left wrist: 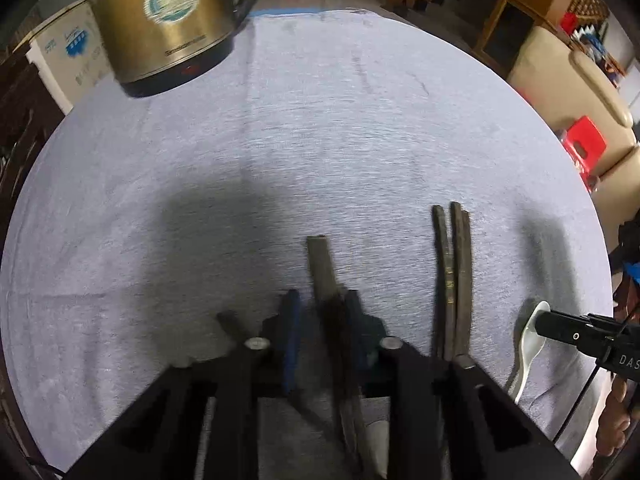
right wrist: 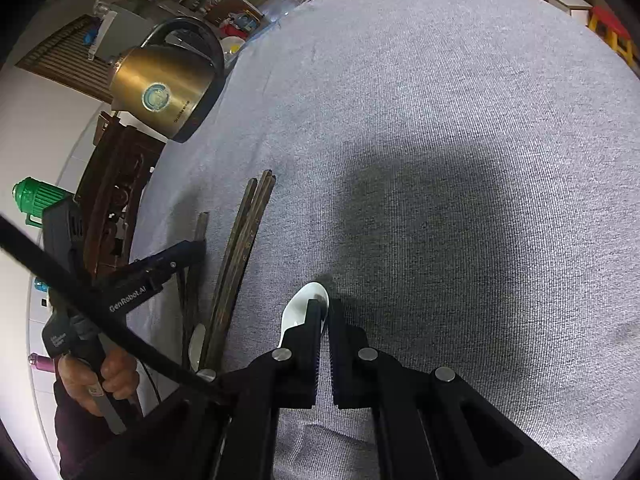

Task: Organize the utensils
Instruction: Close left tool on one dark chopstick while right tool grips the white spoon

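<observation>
Nearest you, your left gripper (left wrist: 318,300) has its jaws drawn in around a single dark chopstick (left wrist: 320,262); the stick runs between the pads, though blur there makes it hard to say whether both pads truly press it, so treat the grip as likely rather than sure. Your right gripper (right wrist: 325,312) is pressed together with nothing visibly between its pads, its tip resting just beside the bowl of the white spoon (right wrist: 298,312) on the grey tablecloth (right wrist: 440,120). Between the two lies the bundle of chopsticks (left wrist: 452,272), already gathered side by side, so the sorting looks partly done: what seems left is bringing the lone stick over to that bundle and settling the spoon. Farther off, the brass kettle (left wrist: 168,20) stands at the table's edge; you have no tray, cup or holder in view, and whether the kettle holds anything cannot be seen.
</observation>
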`<state>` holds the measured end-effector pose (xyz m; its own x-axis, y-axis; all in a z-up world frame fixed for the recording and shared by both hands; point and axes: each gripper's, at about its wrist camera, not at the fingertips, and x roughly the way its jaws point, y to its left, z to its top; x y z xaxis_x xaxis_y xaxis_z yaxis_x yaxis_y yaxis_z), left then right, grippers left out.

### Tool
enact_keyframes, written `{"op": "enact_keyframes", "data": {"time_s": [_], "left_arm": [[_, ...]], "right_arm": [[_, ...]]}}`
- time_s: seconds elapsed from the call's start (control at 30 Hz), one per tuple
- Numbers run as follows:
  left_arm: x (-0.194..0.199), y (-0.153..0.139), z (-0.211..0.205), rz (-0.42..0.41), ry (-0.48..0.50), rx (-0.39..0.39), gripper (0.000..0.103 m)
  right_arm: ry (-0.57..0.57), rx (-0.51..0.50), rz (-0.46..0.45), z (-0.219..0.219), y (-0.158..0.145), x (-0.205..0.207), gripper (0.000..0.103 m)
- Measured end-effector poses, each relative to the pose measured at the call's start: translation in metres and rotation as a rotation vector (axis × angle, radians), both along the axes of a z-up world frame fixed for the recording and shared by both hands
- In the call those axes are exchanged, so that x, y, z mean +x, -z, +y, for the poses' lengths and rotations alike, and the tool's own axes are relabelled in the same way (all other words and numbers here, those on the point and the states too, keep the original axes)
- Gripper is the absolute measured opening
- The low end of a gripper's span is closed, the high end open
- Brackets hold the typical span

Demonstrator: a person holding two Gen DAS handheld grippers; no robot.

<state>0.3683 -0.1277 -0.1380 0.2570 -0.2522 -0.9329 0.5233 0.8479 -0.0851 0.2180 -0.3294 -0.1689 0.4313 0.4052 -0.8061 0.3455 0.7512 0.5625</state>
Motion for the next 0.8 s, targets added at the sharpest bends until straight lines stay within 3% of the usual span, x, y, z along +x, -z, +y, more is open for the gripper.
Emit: {"op": "enact_keyframes", "data": {"time_s": [0.13, 0.33, 0.47, 0.67, 0.8], "left_arm": [[0.006, -0.006, 0.014, 0.020, -0.028, -0.047, 0.012], [-0.004, -0.034, 0.059, -0.015, -0.081, -0.118, 0.012], [-0.006, -0.035, 0.092, 0.044, -0.180, -0.162, 0.012], [-0.011, -0.043, 0.135, 0.025, -0.311, -0.155, 0.012], [-0.008, -0.036, 0.144, 0.036, -0.334, -0.113, 0.012]], "right_arm": [[-0.003, -0.002, 0.001, 0.001, 0.000, 0.002, 0.004], [-0.010, -0.013, 0.003, 0.004, -0.001, 0.004, 0.004], [-0.008, -0.022, 0.003, 0.006, -0.002, 0.006, 0.004], [-0.007, -0.046, 0.007, 0.011, -0.003, 0.010, 0.004], [-0.004, -0.049, 0.008, 0.013, -0.003, 0.014, 0.004]]}}
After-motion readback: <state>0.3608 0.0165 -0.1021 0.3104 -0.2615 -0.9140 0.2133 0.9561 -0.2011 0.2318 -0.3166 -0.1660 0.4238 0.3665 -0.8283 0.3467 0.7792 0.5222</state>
